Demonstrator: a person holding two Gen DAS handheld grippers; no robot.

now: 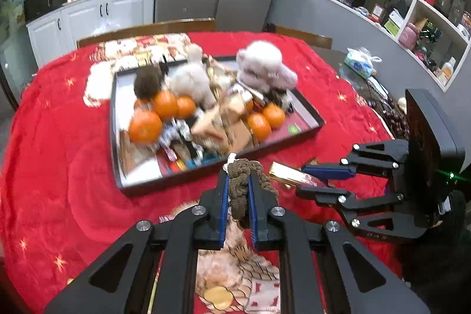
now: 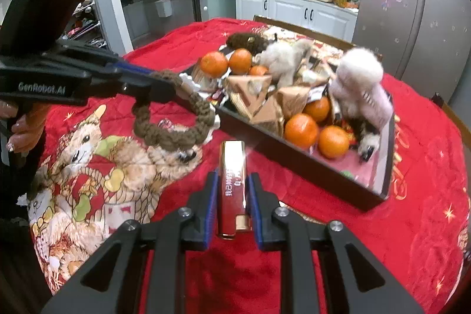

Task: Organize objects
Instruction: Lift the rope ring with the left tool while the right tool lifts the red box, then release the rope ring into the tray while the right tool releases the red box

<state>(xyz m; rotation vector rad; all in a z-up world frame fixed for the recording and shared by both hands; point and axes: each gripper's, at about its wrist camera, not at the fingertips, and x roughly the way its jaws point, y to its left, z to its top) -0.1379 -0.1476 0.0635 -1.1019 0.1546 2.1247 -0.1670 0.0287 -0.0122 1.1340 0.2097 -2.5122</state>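
Observation:
My left gripper (image 1: 238, 181) is shut on a brown knitted scrunchie (image 1: 244, 190), held above the red cloth just in front of the dark tray (image 1: 309, 134); the scrunchie hangs as a loop in the right wrist view (image 2: 176, 119). My right gripper (image 2: 232, 184) is shut on a red-and-gold bar-shaped packet (image 2: 232, 181), also seen in the left wrist view (image 1: 290, 174), near the tray's front corner. The tray holds oranges (image 1: 145, 127), fluffy plush items (image 1: 265, 64) and tan wedge boxes (image 1: 217, 122).
The table is covered by a red cloth (image 1: 59, 167) with a printed animal picture (image 2: 88, 167). A tissue pack (image 1: 357, 64) lies at the far right. Wall shelves (image 1: 412, 5), a fridge and white cabinets stand behind.

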